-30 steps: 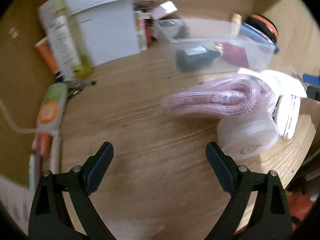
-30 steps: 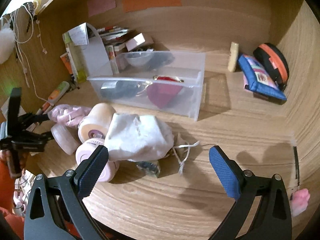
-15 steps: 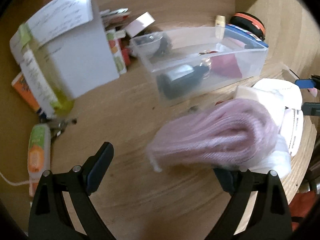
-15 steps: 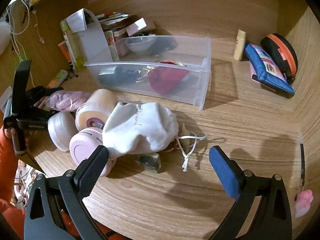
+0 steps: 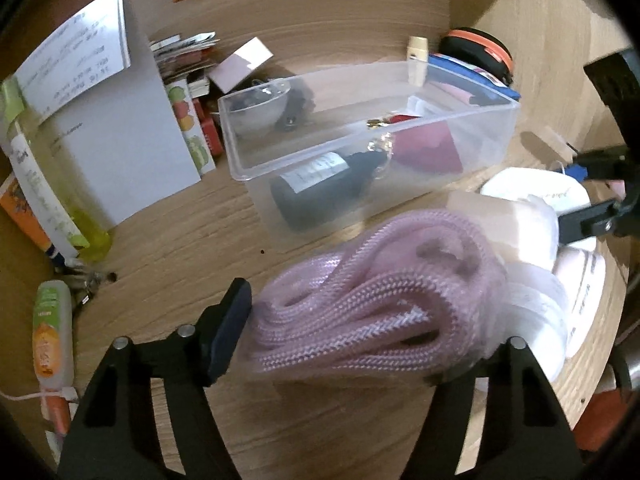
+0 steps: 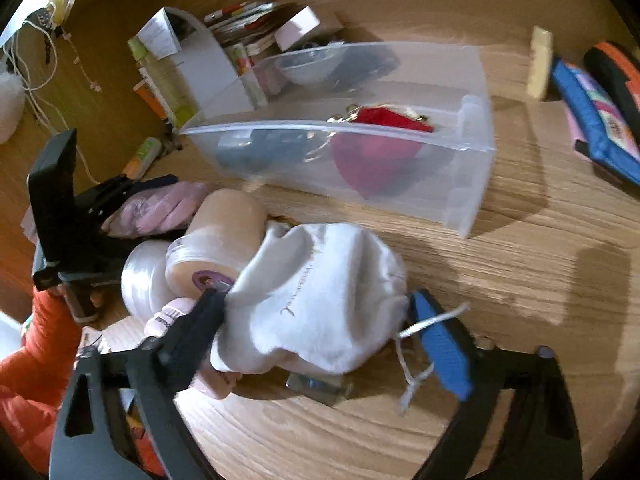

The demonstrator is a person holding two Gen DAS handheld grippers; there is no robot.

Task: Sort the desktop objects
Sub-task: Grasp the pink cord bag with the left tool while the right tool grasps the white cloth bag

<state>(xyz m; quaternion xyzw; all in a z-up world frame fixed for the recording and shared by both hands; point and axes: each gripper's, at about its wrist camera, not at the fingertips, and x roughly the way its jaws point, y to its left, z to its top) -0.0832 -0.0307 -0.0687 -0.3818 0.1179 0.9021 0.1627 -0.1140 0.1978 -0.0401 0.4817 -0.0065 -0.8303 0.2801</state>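
Observation:
A bundle of pink braided cord (image 5: 372, 300) lies between the fingers of my left gripper (image 5: 360, 340), whose jaws stand wide on either side of it; its left pad (image 5: 230, 330) touches the cord's end. My right gripper (image 6: 320, 336) is open around a white drawstring pouch (image 6: 316, 300), its fingers close on both sides. A clear plastic bin (image 5: 372, 136) behind holds a dark bottle (image 5: 320, 188) and a red pouch (image 6: 380, 152). Beige and white jars (image 6: 218, 240) lie between the two grippers.
A white file box (image 5: 108, 128) with papers, tubes (image 5: 52, 328) and a yellow bottle stand at the left. A blue pouch (image 6: 596, 116) and an orange-rimmed case (image 6: 616, 68) lie at the back right. The desk's front edge is close.
My left gripper has moved forward until the pink cord lies between its fingers. My right gripper has moved forward and left onto the white pouch and its jaws have narrowed.

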